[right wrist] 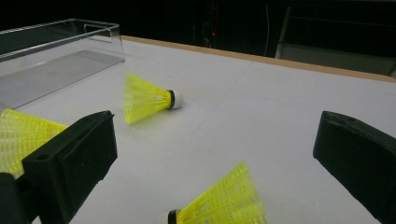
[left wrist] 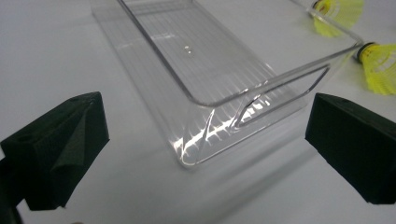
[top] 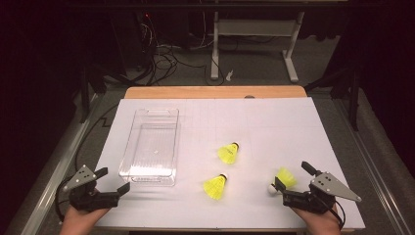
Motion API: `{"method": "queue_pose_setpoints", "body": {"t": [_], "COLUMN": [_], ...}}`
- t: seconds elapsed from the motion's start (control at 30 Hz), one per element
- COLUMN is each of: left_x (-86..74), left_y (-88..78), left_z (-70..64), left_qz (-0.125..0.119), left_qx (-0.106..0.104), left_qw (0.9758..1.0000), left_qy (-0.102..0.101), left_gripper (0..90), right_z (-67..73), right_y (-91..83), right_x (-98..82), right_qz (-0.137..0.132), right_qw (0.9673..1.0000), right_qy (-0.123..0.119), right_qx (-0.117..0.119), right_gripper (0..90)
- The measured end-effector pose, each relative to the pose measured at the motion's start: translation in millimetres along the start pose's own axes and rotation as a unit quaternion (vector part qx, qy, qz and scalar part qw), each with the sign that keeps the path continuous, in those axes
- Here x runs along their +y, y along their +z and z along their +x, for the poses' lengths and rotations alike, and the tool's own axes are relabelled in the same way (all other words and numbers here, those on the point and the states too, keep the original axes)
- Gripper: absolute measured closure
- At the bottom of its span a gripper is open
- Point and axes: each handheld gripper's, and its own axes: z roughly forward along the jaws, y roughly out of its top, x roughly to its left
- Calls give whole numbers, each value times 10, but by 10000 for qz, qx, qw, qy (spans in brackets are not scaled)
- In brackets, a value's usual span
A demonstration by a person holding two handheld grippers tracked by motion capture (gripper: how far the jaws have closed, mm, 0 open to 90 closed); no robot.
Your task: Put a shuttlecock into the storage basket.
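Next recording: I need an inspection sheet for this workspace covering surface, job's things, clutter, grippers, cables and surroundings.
Surface: white sheet over a wooden table.
Job's things: three yellow shuttlecocks lying down; clear bin holds none of them.
Clutter: nothing seen.
Grippers: left gripper open, near the bin's corner; right gripper open around the third shuttlecock, not clamped.
Cables: tangle on the floor beyond the table.
Surroundings: dark room, a white desk frame behind.
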Motion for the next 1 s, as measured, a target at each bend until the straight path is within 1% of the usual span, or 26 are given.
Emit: {"method": "queue_pose_setpoints", "body": {"t": [0.07,0.27,0.3,0.33,0.4,0.43,0.6,0.63,0.87,0.93,1.0], "left_x": [-12,-31,-31,-36,-38,-40,-44,-42,-44,-42,-40], "left_y": [7,82,82,103,114,125,142,149,181,187,188], "left_z": [2,-9,-9,-10,-12,-12,-16,-19,-23,-23,-23], "left_qz": [46,438,438,543,570,653,752,816,986,1073,1090], "left_qx": [-14,-63,-63,-64,-54,-59,-55,-37,-19,10,23], "left_qw": [10000,9990,9990,9985,9984,9978,9972,9967,9951,9942,9940], "left_qy": [0,16,16,23,21,25,5,15,4,12,2], "left_gripper": [6,5,5,5,6,6,7,6,7,7,7], "right_z": [3,12,13,12,14,13,8,5,3,6,9], "right_y": [3,13,13,14,15,17,16,16,25,29,30], "right_x": [-1,-13,-16,-17,-21,-22,-27,-28,-35,-35,-35], "right_qz": [7,47,45,42,60,67,85,86,103,107,108], "right_qw": [10000,10000,10000,10000,10000,10000,10000,10000,9999,9999,9999], "right_qy": [-2,-9,-5,-11,-16,-19,1,-12,-18,-20,-19], "right_qx": [5,13,20,21,29,32,31,37,29,33,37], "right_gripper": [2,2,2,2,2,2,2,2,2,2,2]}}
